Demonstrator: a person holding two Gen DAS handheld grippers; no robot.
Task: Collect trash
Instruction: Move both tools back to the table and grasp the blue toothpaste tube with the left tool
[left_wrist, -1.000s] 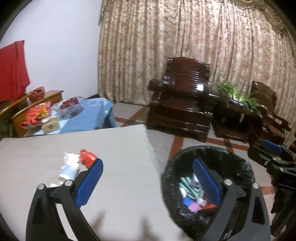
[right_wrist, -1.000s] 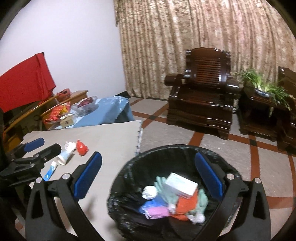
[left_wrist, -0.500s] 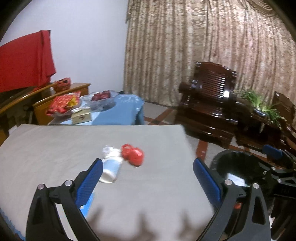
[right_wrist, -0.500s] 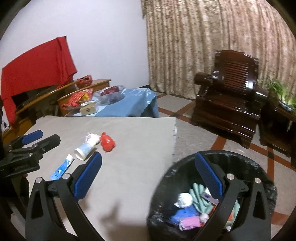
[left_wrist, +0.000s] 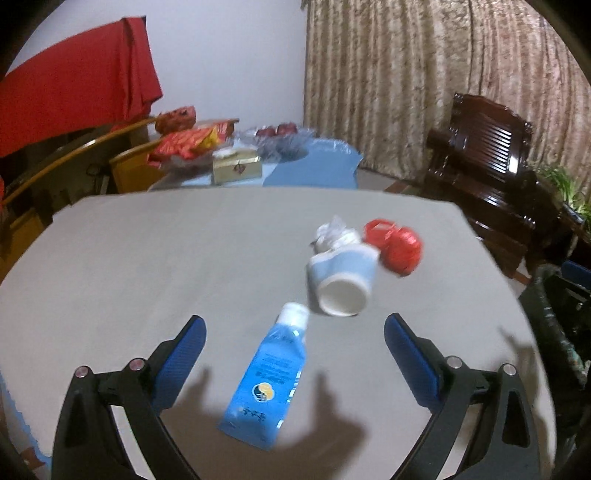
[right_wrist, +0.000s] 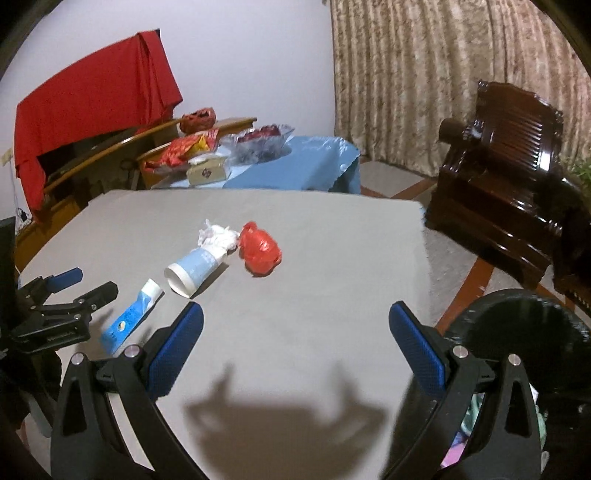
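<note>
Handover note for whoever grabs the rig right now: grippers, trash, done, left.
Left gripper: open, empty, above the blue tube on the grey table.
Right gripper: open, empty, over the table's near edge.
On the table: blue tube, paper cup on its side, white crumpled wad at its base, red crumpled wrapper beside them.
Black-lined bin stands on the floor to the right, with some trash already in it.
Left: all four pieces; the tube looks the likely first pick.
</note>
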